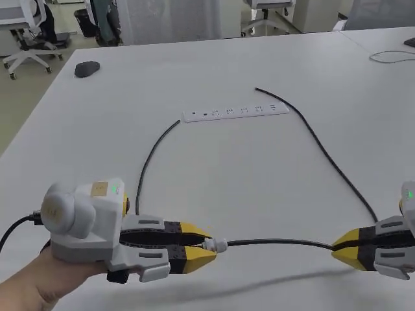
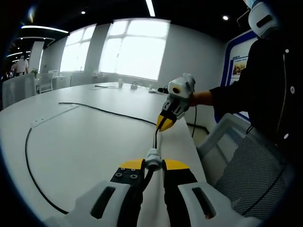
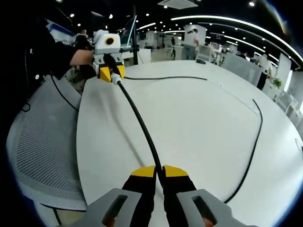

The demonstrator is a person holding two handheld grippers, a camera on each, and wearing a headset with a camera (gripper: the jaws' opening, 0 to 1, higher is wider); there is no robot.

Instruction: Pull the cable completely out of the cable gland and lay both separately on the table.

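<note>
Where it meets white cable gland (image 1: 216,245), black cable (image 1: 279,243), thin, taut

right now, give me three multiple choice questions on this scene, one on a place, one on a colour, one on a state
1. Where is the cable gland?
A. lying loose, unheld
B. at the tips of the left gripper
C. at the tips of the right gripper

2. What colour is the cable?
A. red
B. white
C. black

3. How is the right gripper?
A. wide open
B. shut on the cable
C. shut on nothing

Answers:
1 B, the left gripper view shows the white gland between its own jaws.
2 C, it is black along the whole run between the grippers.
3 B, the right gripper view shows its jaws closed around the cable.
</note>
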